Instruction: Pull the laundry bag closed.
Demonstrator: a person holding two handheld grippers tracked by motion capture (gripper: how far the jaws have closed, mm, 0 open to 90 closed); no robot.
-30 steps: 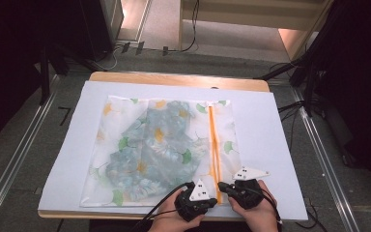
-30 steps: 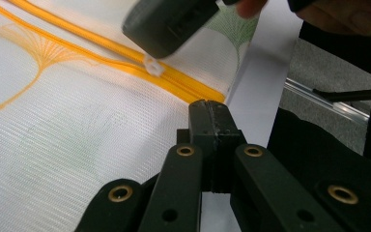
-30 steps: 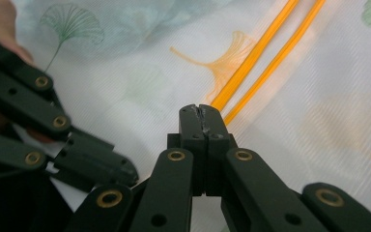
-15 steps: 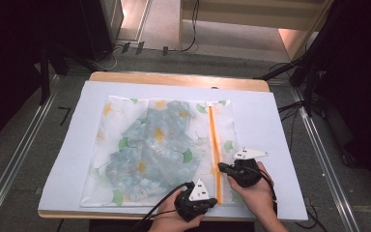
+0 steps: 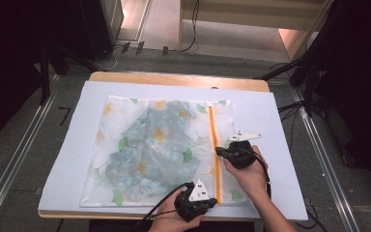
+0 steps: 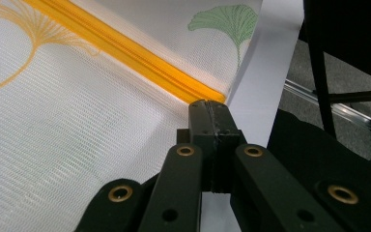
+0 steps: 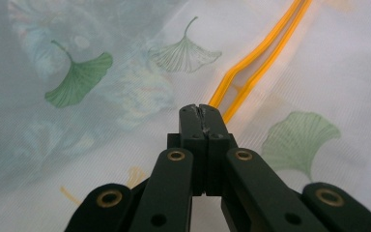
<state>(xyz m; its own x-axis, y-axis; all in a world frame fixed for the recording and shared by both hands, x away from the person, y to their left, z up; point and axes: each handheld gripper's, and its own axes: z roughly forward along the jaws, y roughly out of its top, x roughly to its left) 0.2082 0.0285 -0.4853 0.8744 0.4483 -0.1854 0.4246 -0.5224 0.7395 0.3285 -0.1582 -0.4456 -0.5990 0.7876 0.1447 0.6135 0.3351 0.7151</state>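
A white mesh bag (image 5: 154, 150) printed with ginkgo leaves lies flat on the white sheet (image 5: 270, 121), a pale patterned garment inside it. An orange zipper (image 5: 213, 130) runs along its right side. My left gripper (image 5: 213, 200) is shut on the bag's near edge at the zipper's end (image 6: 193, 94); its jaws (image 6: 207, 104) are pressed together. Halfway up the zipper, my right gripper (image 5: 219, 152) is shut at the slider. In the right gripper view the two orange tracks (image 7: 265, 43) part just beyond the jaws (image 7: 200, 110), and the pull itself is hidden between them.
The sheet covers a wooden table (image 5: 174, 79) whose far edge shows. Metal floor rails (image 5: 319, 145) run along both sides, and cables (image 5: 188, 43) lie on the floor beyond. Black stands (image 5: 309, 63) rise at the far right.
My right gripper has travelled from the near edge away along the zipper to about its middle. The left gripper has stayed at the near end of the zipper.
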